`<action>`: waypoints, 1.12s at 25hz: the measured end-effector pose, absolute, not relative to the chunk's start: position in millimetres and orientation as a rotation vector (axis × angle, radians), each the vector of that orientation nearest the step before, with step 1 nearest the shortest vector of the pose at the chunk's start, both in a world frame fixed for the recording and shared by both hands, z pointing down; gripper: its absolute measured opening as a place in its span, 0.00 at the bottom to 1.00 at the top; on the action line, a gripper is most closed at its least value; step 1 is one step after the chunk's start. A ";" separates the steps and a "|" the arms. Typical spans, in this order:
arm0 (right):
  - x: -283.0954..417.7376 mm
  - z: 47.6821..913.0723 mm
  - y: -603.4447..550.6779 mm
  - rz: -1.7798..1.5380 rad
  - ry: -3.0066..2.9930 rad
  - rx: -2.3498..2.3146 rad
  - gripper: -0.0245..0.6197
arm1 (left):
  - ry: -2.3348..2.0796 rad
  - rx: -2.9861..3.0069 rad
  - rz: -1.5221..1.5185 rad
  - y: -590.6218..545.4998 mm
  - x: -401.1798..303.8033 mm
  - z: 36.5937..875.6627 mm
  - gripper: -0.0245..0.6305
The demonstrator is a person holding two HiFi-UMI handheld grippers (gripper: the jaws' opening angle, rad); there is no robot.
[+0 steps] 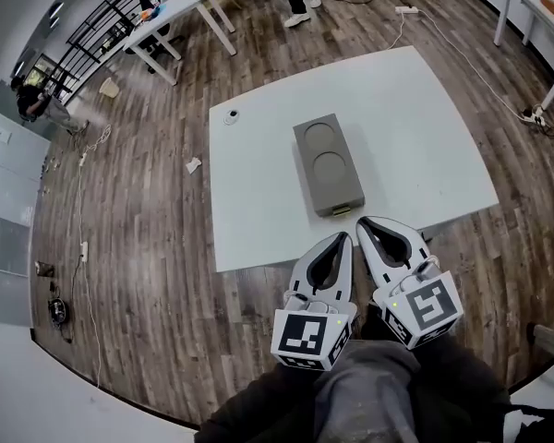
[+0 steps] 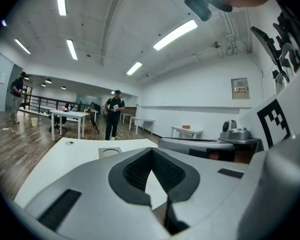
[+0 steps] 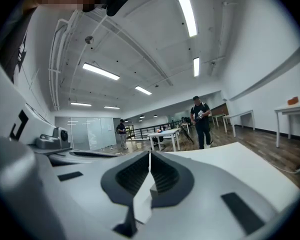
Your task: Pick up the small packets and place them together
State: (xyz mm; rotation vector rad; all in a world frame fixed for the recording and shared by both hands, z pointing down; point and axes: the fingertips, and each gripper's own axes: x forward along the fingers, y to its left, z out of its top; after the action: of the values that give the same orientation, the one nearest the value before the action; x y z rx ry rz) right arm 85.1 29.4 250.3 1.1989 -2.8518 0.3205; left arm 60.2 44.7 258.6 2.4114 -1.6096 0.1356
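At the near edge of a white table in an open workshop, a person holds two grippers side by side, both pointing out over the tabletop. The left gripper has its jaws pressed together with nothing between them, and the right gripper is likewise closed and empty. No small packets can be picked out for certain. The only candidates are a pale tab at the near end of a grey case and a small white round object toward the table's far left corner, both too small to identify. The grey case, with two round recesses in its top, lies straight ahead of the grippers. Its long axis runs away from the person and leans slightly left at the far end. Its near end sits just beyond the right gripper's tips, making that hand the nearer one, with the left just beside it and a little further back. Either gripper would likely need its jaws opened before anything could be taken up.
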 end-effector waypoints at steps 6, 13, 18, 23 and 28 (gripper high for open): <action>65.2 253.8 14.3 0.332 -2.876 1.124 0.05 | -1.681 2.358 0.130 30.0 38.3 259.9 0.03; 30.3 268.9 -17.0 0.305 -2.852 1.094 0.05 | -1.689 2.335 0.093 -2.2 2.2 275.0 0.03; 10.9 269.1 -38.8 0.300 -2.812 1.123 0.05 | -1.638 2.365 0.063 -31.2 -12.7 270.8 0.03; -1.0 278.1 -57.2 0.325 -2.764 1.156 0.05 | -1.579 2.352 0.067 -50.6 -25.1 281.3 0.03; -4.8 281.0 -78.2 0.339 -2.729 1.234 0.05 | -1.508 2.386 0.079 -72.2 -29.1 284.5 0.03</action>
State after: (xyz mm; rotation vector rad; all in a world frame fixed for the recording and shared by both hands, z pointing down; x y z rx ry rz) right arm -4.8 -78.2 281.0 1.2344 -2.7288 0.3395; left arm -29.1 -72.2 284.5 2.3860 -1.5075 0.0788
